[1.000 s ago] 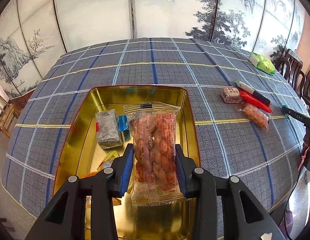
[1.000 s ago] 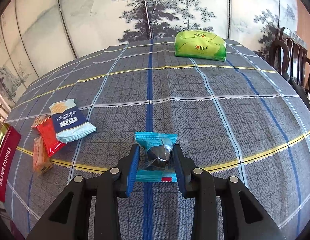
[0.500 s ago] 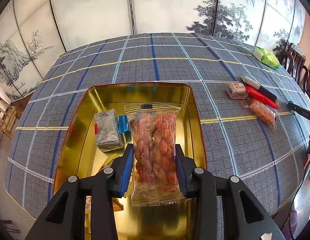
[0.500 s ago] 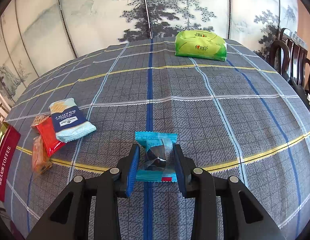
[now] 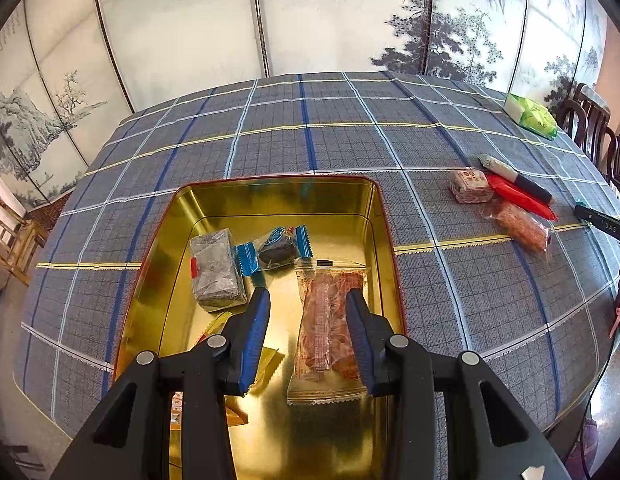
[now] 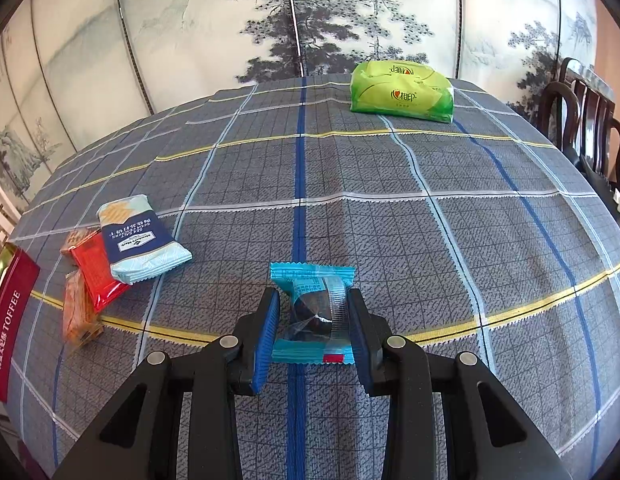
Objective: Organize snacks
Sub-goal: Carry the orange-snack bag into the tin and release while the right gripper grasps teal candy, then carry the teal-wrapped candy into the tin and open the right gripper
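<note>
I read the left gripper (image 5: 306, 294) at the lower centre of its frame, pitched steeply downward. Its jaws stand apart, and the blue pad of the left finger (image 5: 254, 332) is not pressing on anything. I read the right gripper (image 6: 313, 292) at the lower centre of its frame, also pitched downward. Its jaws are closed, both pads pressed against a blue-wrapped snack (image 6: 311, 312).

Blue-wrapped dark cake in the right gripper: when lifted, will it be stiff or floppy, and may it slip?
Probably light: the blue-wrapped dark cake is small, and the right gripper pinches it alone. Its dark core likely stays firm, while the thin crimped ends should flop. The glossy film may slide in that grip.
</note>
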`<state>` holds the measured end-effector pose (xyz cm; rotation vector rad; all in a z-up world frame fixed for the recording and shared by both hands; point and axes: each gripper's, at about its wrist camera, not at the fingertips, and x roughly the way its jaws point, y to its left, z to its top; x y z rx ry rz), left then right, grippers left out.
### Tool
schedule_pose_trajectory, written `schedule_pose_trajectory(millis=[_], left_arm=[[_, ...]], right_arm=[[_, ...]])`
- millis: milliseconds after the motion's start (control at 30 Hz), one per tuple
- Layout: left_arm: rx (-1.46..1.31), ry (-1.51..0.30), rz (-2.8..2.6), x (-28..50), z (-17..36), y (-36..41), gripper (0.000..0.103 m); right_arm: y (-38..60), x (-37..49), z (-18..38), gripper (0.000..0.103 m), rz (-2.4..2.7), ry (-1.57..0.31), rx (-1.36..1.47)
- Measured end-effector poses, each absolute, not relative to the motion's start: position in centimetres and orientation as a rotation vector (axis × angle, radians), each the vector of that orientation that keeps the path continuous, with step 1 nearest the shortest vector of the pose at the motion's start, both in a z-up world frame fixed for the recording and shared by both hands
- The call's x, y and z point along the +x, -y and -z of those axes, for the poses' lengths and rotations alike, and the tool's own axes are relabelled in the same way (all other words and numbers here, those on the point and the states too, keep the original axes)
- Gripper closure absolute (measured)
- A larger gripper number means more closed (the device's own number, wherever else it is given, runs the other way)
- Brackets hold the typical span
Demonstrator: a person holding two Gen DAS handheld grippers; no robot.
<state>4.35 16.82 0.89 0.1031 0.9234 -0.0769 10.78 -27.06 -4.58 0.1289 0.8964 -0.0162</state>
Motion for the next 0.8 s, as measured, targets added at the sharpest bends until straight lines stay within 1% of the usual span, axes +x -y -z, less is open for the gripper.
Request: schedule_pose_trajectory(millis=[333, 400, 467, 800], left_arm=[[0.075, -0.883, 0.018, 1.8, -2.1, -17.1, 0.066], [0.074, -0.867, -0.021, 1.1, -2.3, -17.4, 0.059], [0.081, -0.856, -0.060, 0.5, -2.3, -17.4, 0.056], [0.081, -0.830, -0.095, -2.1, -3.1, -18.5, 0.056]], right_arm=[[26.9, 10.8, 4.7, 0.068, 0.024, -0.900, 0.109], [26.6, 10.8, 4.9, 0.068, 0.035, -0.913, 0.093], [26.2, 10.6, 4.9, 0.068, 0.040, -0.914, 0.070], [22.8, 6.6, 4.3, 0.068, -0.027, -0.890, 0.085]])
